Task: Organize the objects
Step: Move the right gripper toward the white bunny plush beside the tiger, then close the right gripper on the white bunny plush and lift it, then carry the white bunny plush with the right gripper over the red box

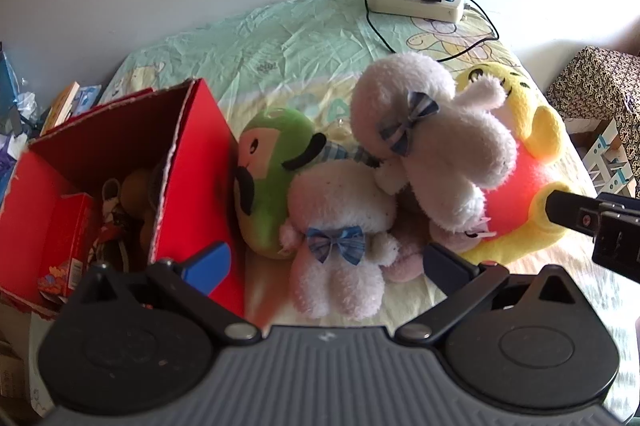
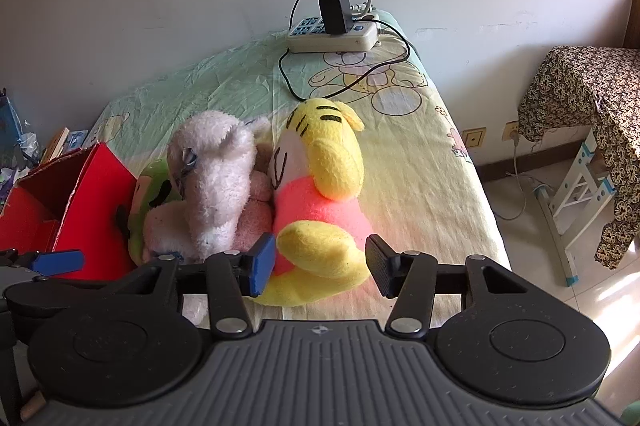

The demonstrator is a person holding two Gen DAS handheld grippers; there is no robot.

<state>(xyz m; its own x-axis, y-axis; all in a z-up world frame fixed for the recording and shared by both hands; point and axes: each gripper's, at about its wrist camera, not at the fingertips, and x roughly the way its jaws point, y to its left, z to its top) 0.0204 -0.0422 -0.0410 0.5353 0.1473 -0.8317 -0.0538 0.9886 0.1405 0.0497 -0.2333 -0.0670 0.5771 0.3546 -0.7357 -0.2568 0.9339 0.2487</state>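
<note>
Fingers of the left gripper (image 1: 328, 266) are spread wide in the left wrist view, nothing clasped; a white plush (image 1: 340, 226) with a blue bow is seen between and beyond them, untouched. At 9 o'clock from it a red box (image 1: 196, 162) stands open, with small items inside that cannot be made out. A green plush (image 1: 272, 178) is wedged against the box wall. A second white plush (image 1: 432, 130) is piled at 1 o'clock, leaning on a yellow bear (image 1: 524, 142). One finger of the right gripper (image 1: 568, 212) is noted at 3 o'clock, touching the bear's arm. A power strip (image 1: 416, 0) lies at 12 o'clock on the bed (image 1: 280, 42).

Right wrist view: the right gripper (image 2: 320, 262) is half spread, the bear's (image 2: 320, 186) yellow limb between the fingers. The blue pad (image 2: 262, 262) touches the fur; whether the black pad (image 2: 378, 260) presses cannot be told. White plush (image 2: 216, 178) and box (image 2: 96, 210) are recorded at 9 o'clock.
</note>
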